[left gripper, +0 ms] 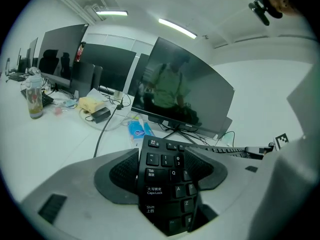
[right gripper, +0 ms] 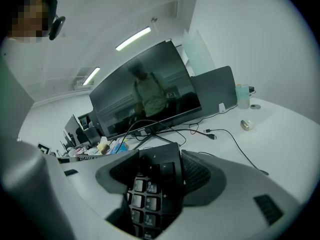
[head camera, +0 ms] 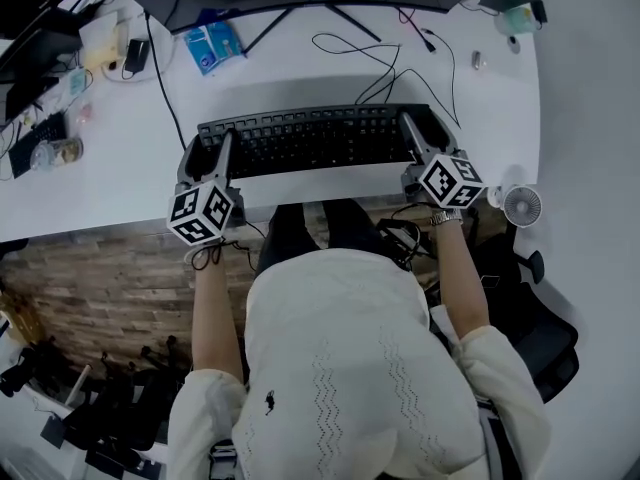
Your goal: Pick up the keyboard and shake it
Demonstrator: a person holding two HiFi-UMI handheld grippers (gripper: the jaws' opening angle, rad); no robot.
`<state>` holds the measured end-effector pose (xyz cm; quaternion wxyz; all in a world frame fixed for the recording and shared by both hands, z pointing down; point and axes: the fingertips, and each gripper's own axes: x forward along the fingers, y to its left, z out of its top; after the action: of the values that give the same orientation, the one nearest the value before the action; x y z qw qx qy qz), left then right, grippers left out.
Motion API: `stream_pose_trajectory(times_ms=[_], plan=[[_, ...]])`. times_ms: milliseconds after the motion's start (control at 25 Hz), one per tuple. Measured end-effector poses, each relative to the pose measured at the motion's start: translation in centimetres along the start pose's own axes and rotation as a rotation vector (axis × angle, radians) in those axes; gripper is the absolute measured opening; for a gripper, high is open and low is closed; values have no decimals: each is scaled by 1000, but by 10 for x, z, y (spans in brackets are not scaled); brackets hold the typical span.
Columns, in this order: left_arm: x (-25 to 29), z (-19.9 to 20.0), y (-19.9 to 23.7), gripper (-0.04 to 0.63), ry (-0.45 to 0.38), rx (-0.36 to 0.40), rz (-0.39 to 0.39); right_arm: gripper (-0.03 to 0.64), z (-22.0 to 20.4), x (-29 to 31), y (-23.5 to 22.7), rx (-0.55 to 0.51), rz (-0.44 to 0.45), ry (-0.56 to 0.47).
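A black keyboard (head camera: 315, 140) lies across the near part of the white desk (head camera: 120, 183), its front edge near the desk's front edge. My left gripper (head camera: 205, 163) is shut on the keyboard's left end (left gripper: 167, 184), with the Tab and Caps Lock keys between its padded jaws. My right gripper (head camera: 425, 148) is shut on the right end, the number pad (right gripper: 150, 194) sitting between its jaws. In both gripper views the keyboard end stands tilted on edge between the pads.
A dark monitor (left gripper: 182, 91) on a thin-legged stand rises behind the keyboard. Black cables (head camera: 385, 63) run over the desk behind it. A blue packet (head camera: 212, 46) lies at back left, clutter and a bottle (left gripper: 34, 99) at far left, a small white fan (head camera: 522, 206) at the right edge.
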<state>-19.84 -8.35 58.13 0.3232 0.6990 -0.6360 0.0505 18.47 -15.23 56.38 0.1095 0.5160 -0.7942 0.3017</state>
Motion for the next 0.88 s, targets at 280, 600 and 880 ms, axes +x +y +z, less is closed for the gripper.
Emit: stream_pose_trajectory(times_ms=[280, 600, 880], plan=[[-14, 22, -8, 268, -46, 10, -2, 249, 23, -8, 12, -22, 21, -42], [-25, 56, -14, 268, -113, 34, -14, 249, 54, -15, 28, -44, 41, -103], [-33, 91, -20, 268, -178, 58, -30, 250, 86, -21, 45, -65, 52, -161]])
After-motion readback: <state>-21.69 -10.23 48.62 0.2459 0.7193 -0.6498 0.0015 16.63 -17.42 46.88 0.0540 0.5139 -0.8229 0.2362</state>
